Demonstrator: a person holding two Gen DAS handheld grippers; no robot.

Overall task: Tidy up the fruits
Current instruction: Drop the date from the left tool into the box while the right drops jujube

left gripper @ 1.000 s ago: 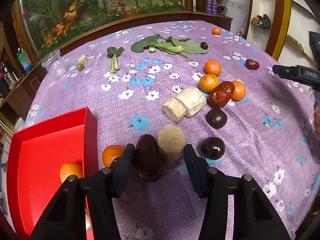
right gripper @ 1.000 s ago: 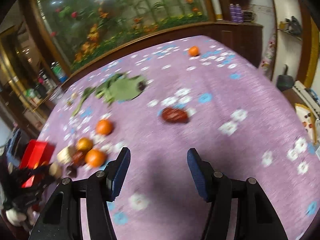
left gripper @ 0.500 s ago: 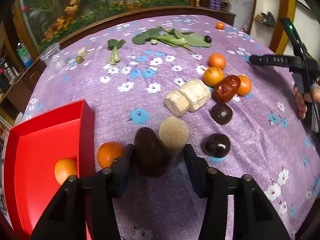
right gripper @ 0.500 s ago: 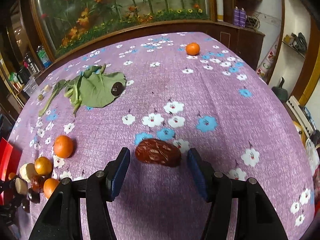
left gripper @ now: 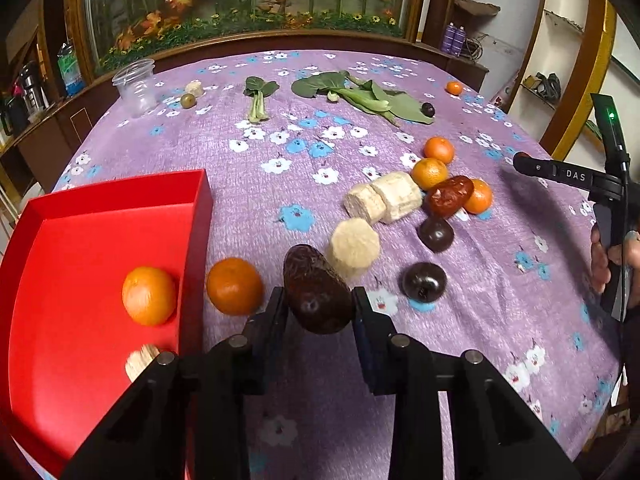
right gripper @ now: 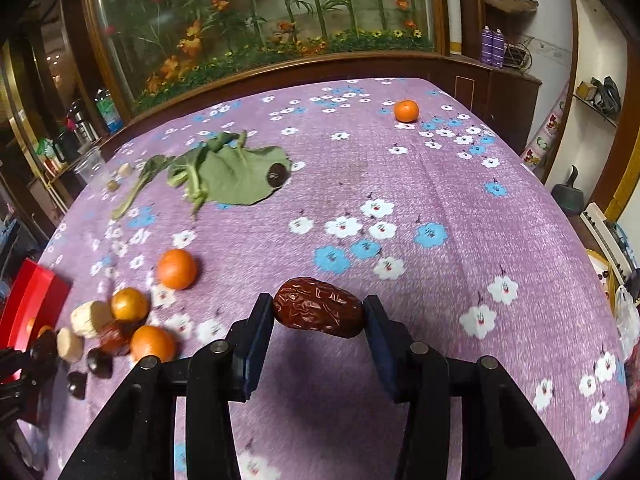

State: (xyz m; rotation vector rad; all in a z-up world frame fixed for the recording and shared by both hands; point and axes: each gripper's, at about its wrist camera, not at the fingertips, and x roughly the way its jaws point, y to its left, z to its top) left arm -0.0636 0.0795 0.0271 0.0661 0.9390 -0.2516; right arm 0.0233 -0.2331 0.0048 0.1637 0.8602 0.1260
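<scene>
Wrinkled red date point(right gripper: 318, 307) sits pinched in the right hand-held gripper point(right gripper: 318, 320); left hand-held gripper point(left gripper: 318, 312) clamps a smooth dark fruit point(left gripper: 316, 294).

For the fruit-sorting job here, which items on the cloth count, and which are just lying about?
Part of the job:
- red tray with one orange inside
- dark date in the left gripper
- red date in the right gripper
- loose oranges
- dark plums

Lying about:
- leafy greens
- corn cob pieces
- clear plastic cup
</scene>
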